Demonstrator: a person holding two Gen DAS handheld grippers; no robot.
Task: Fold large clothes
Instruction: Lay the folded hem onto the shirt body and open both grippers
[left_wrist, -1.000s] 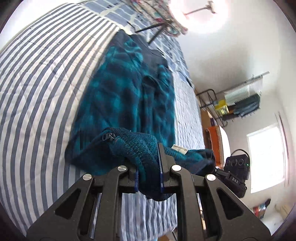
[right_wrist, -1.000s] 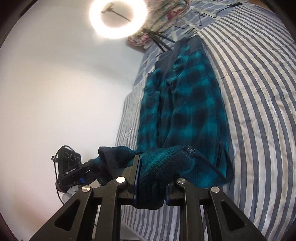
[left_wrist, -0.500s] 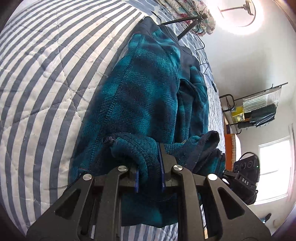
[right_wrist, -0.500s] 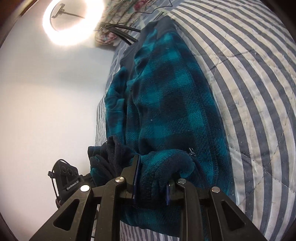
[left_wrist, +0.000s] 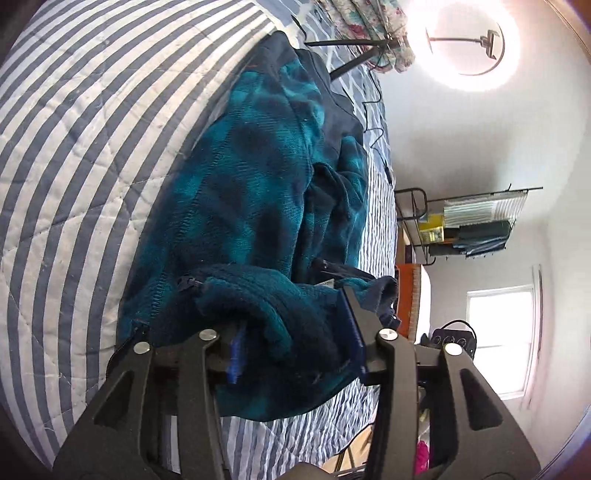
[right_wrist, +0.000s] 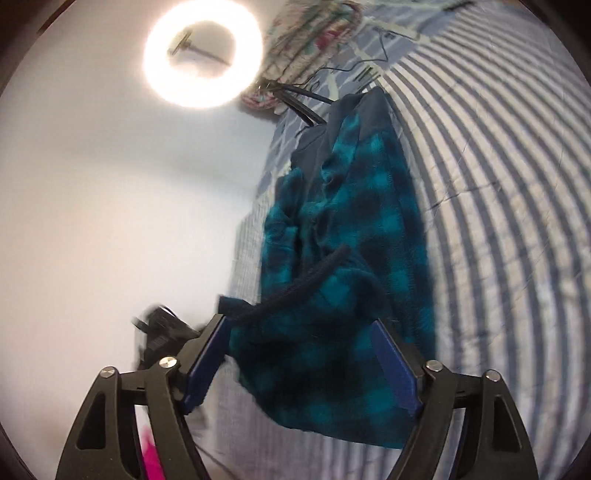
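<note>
Left wrist view: the left gripper (left_wrist: 295, 350) is seen nearest, its jaws parted about halfway after having just been opening. A bunched fold of the teal plaid fleece jacket (left_wrist: 258, 192) lies between the blue pads (left_wrist: 234, 354); whether it is pressed by them cannot be told, though the fabric bulges loosely in the gap. Just beyond the fold, a zipper pull (left_wrist: 184, 284) is seen on the jacket's near edge. The jacket is laid lengthwise on the striped bed quilt (left_wrist: 92, 147), stretching away from the gripper toward the far end of the bed, with its dark navy collar part farthest. Past that, a tripod leg (left_wrist: 347, 44) and a floral cloth (left_wrist: 369, 22) are seen, and a lit ring light (left_wrist: 472, 44) beyond them. To the right, a metal rack (left_wrist: 469, 225) and a window (left_wrist: 498, 332) are visible.

From the right wrist view, the right gripper (right_wrist: 299, 362) is seen with its jaws spread wide, having just been opening. The jacket's near hem (right_wrist: 325, 369) lies in the gap, apparently clear of the right pad and close against the left. A dark cord-like edge (right_wrist: 295, 288) is draped across the fabric just beyond.
</note>
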